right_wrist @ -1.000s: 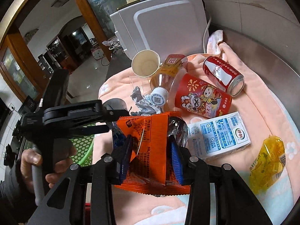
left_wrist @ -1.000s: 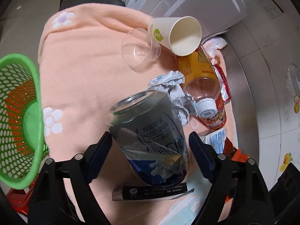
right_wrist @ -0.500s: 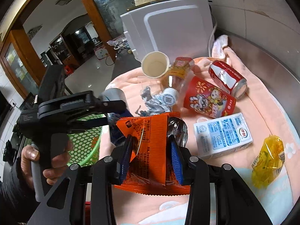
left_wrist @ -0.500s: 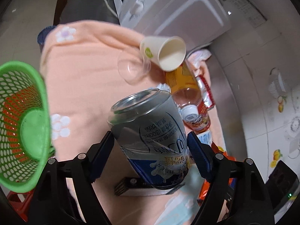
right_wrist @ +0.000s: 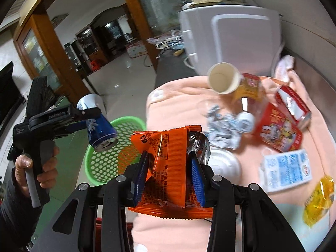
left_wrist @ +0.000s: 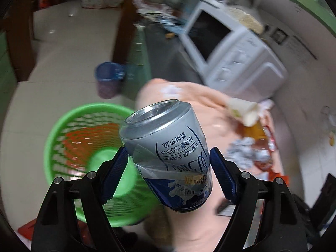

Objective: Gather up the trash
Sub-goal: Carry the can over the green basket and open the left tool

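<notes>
My left tongs [left_wrist: 169, 163] are clamped on a silver and blue drink can [left_wrist: 168, 151], its blue pads pressing the can's sides. The can tilts, one flat end turned away from me, and it hangs in the air above the rim of the green mesh basket [left_wrist: 63, 126] that stands on the floor beside the desk. From my right wrist camera I see my left hand [right_wrist: 40, 168] gripping the black handle, with the can poking out over the basket.

My right tongs [right_wrist: 168, 174] are clenched on an orange snack wrapper [right_wrist: 168, 153], whose torn silver lining shows at its upper right corner. The wrapper is held above the near edge of the peach blanket [right_wrist: 184, 96] that covers the desk.

On the blanket lie a paper cup [right_wrist: 223, 80] on its side, a yellow-labelled bottle [right_wrist: 250, 88] touching it, crumpled foil [right_wrist: 220, 121], a red carton with cartoon figures [right_wrist: 279, 126], a red can [right_wrist: 294, 105] behind it, a blue and white milk box [right_wrist: 285, 170] and a yellow crinkled wrapper [right_wrist: 319, 197] near the right edge. A white appliance [right_wrist: 231, 40] stands behind the blanket. A small blue bin [left_wrist: 108, 79] sits on the floor beyond the basket.
</notes>
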A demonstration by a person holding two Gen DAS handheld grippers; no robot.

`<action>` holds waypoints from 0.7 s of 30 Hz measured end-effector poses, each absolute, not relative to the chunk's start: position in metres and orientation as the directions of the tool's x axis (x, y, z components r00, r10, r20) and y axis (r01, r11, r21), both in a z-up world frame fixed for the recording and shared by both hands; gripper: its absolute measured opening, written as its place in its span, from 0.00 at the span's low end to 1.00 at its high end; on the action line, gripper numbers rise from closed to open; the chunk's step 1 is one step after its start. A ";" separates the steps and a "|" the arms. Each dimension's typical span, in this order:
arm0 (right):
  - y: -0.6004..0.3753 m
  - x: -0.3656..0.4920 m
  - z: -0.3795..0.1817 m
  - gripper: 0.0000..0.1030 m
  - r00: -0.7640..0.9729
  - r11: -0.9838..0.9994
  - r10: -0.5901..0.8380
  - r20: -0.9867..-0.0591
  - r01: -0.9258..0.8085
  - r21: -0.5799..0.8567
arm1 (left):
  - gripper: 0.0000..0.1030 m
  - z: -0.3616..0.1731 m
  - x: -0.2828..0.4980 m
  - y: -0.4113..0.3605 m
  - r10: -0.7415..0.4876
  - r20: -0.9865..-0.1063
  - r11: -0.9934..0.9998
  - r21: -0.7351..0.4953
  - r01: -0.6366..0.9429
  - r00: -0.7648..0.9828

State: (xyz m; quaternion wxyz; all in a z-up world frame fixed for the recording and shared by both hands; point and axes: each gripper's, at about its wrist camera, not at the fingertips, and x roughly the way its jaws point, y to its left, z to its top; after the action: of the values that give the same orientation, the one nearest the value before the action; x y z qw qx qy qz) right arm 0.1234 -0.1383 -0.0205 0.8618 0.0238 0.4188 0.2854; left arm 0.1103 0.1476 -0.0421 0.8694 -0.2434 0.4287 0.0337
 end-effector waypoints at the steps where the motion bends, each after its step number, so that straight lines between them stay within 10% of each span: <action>1: -0.134 0.125 -0.021 0.37 0.480 0.832 0.516 -0.709 -0.478 0.282 | 0.76 -0.047 0.109 0.157 -0.133 -0.772 0.876 -0.385 -0.290 0.622; 21: -0.052 0.137 -0.054 0.37 0.359 0.775 0.547 -0.757 -0.560 0.294 | 0.77 -0.163 0.110 0.208 -0.010 -0.932 0.873 -0.185 -0.451 0.363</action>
State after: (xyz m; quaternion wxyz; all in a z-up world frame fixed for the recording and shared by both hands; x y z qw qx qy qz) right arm 0.1367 -0.0518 -0.0545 0.8243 -0.0072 0.4560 0.3356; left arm 0.1097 0.2079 -0.1633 0.7982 -0.2107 0.5471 0.1381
